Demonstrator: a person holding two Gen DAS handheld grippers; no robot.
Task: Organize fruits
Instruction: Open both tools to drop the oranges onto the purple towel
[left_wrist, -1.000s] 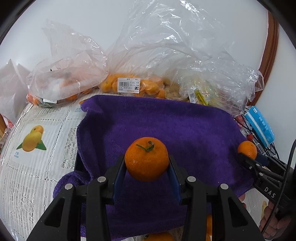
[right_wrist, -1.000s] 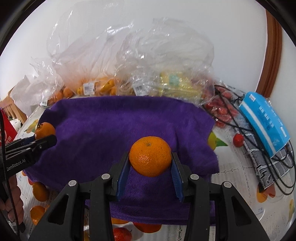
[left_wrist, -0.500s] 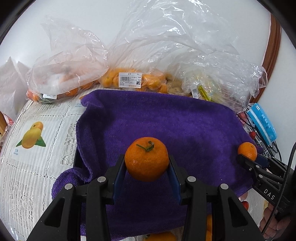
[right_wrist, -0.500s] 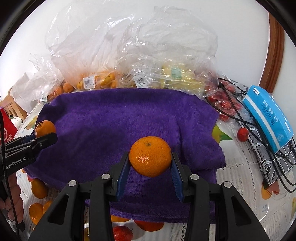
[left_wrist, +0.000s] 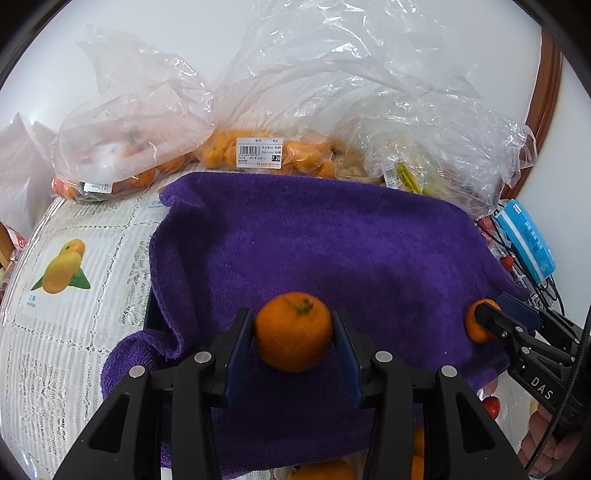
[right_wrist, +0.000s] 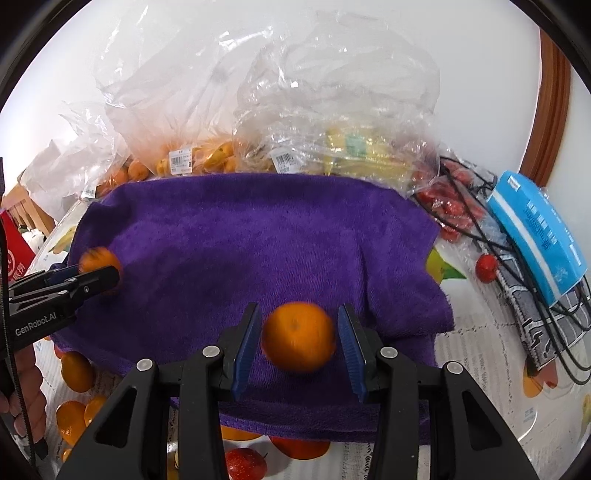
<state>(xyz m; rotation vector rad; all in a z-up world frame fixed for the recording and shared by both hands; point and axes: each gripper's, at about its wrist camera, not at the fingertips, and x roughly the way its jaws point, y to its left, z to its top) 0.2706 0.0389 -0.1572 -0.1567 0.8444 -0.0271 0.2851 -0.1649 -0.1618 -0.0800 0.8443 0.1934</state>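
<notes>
The release step is judged to be in hand. A round orange mandarin (right_wrist: 299, 338) is seen, blurred, between the spread pads of the right claw (right_wrist: 297, 310) and touched by neither, just over the purple terry towel (right_wrist: 240, 229) draped on the bench (right_wrist: 480, 350). A second, stemmed mandarin (left_wrist: 293, 332) sits within the left claw (left_wrist: 291, 317); whether it is pinched cannot be told. Next, both claws need to be drawn clear.
</notes>
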